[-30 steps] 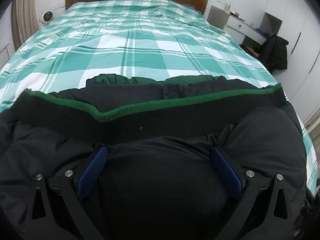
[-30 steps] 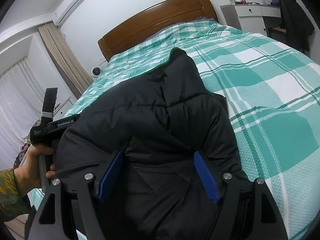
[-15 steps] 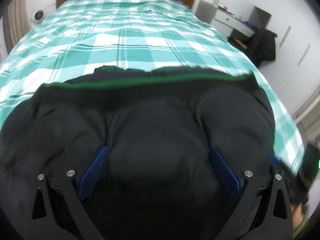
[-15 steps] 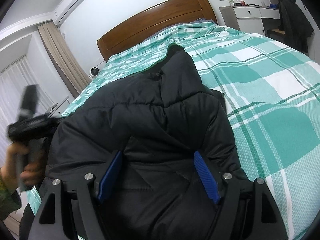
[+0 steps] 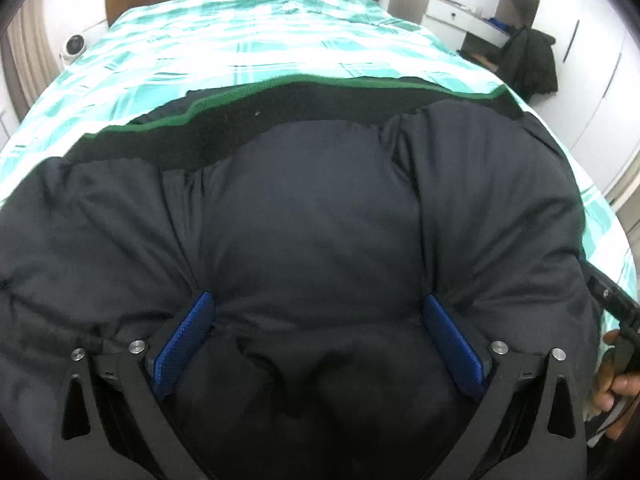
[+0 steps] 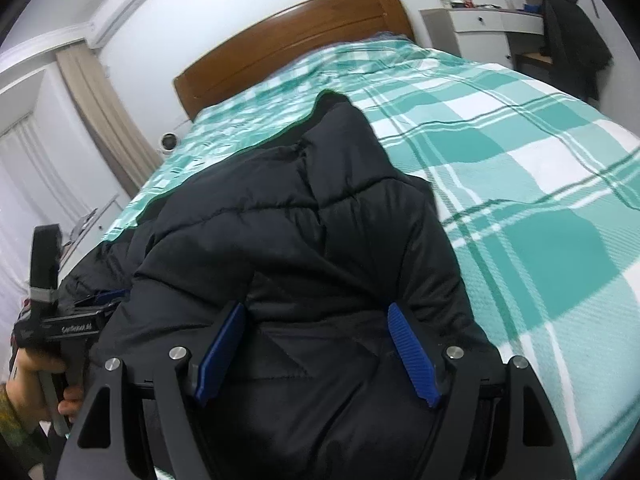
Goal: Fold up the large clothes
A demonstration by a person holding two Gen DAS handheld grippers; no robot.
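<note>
Left claw (image 5: pixel 316 332): blue pads set wide, clamped on a puffy fold of the black jacket (image 5: pixel 320 216).
Right claw (image 6: pixel 316 344): likewise gripping jacket bulk.
Jacket: on the bed (image 6: pixel 520 152), at its foot end, far from the headboard (image 6: pixel 296 36).

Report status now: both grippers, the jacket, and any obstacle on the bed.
Left gripper and right gripper each clamp a thick bunch of black puffer jacket. Jacket bunched on plaid bed. Nothing in the way.

We note left gripper (image 5: pixel 318 340): black frame, blue ribbed pads, silver screws | right gripper (image 6: pixel 316 350): same build | sleeve (image 6: pixel 8 412): green-yellow patterned cuff
</note>
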